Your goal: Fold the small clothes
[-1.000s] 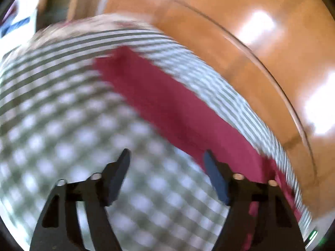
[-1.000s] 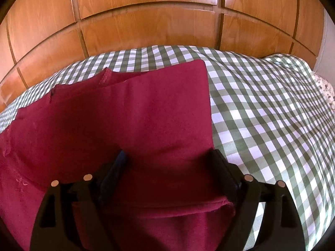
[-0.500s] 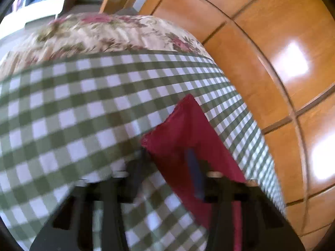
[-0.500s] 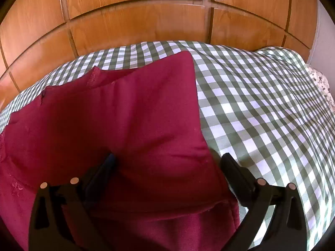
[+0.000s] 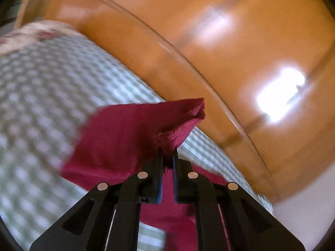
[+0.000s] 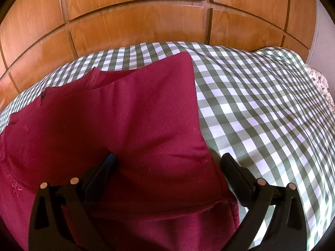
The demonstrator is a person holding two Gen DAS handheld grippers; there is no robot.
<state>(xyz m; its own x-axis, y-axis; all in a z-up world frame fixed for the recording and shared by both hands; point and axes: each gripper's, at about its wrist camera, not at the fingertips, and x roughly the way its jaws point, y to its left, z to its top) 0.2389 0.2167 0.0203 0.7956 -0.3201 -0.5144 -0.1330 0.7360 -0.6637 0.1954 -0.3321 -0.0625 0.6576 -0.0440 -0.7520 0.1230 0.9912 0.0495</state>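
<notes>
Garment: a dark red knit garment (image 6: 134, 129) lies on the green-and-white checked bedcover (image 6: 261, 108), in front of the wooden panelled wall (image 6: 136, 25)
Long axis: in the right wrist view the garment runs from the lower left edge of the picture up toward the wall; its straight folded side edge runs from the wall end down to the right gripper
Far corner: the upper corner of the folded panel points at the wall and stops just short of the bedcover's far edge
Neck end: a stitched opening edge (image 6: 94, 77) shows at the upper left of the garment, near the wall
Left gripper (image 5: 167, 156): jaws closed narrow, pinching a hemmed corner of the garment (image 5: 173, 138) between the blue pads; the cloth rises off the bedcover to the pinch and drapes away to the left
Right gripper (image 6: 167, 163): jaws spread wide; one finger (image 6: 102, 171) rests on the red cloth, the other (image 6: 234, 173) stands over the bedcover just beside the garment's side edge; the pads press nothing between them
Surface look: plain matt weave, mostly smooth, a few shallow creases near the right gripper; a second layer's hem crosses below its fingers
Left view quality: bedcover (image 5: 41, 104) and wall (image 5: 209, 52) are motion-blurred; a floral fabric (image 5: 37, 33) shows at the bedcover's far end
</notes>
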